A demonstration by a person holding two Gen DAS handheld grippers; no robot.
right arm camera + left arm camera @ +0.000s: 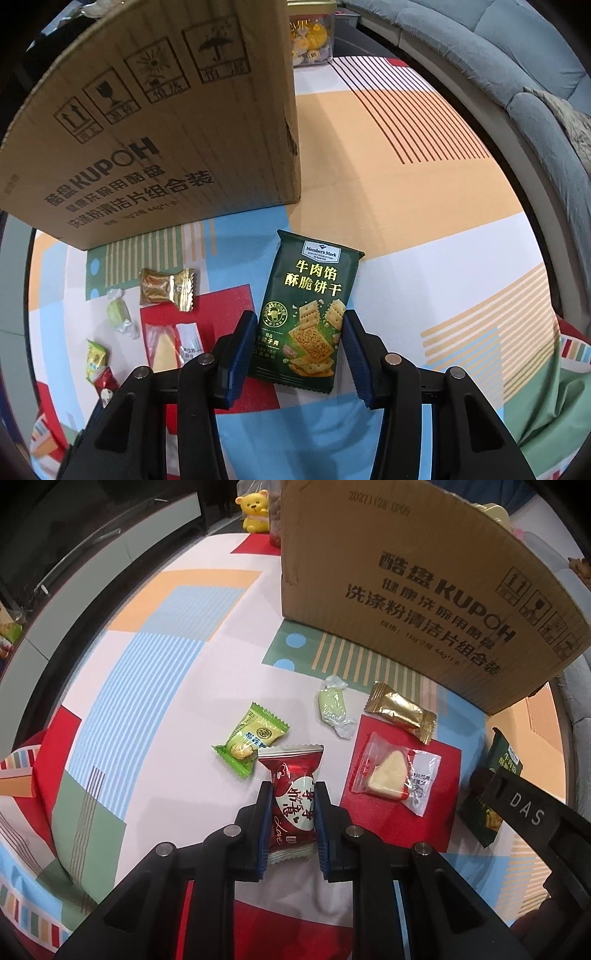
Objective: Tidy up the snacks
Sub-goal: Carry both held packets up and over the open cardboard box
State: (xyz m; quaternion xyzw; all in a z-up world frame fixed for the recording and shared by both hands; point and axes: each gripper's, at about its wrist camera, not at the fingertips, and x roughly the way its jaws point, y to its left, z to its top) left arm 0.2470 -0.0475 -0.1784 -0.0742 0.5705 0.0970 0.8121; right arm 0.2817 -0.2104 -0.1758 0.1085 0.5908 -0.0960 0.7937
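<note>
My left gripper [293, 788] is shut on a red candy packet [291, 801], its pads pressing both sides. Ahead lie a green candy [251, 744], a pale green wrapped sweet [334, 707], a gold packet [400, 710] and a clear packet with a white wedge [393, 775]. My right gripper [300, 321] straddles a dark green cracker packet [308, 314] lying on the cloth; the pads touch its edges. The cardboard box [406, 583] stands behind the snacks; it also shows in the right wrist view [155, 122].
The patterned tablecloth [155, 672] covers the table. A yellow bear figure [255, 511] stands at the far edge. A clear tub of gold sweets [314, 37] sits behind the box. A grey sofa [517, 74] runs along the right side.
</note>
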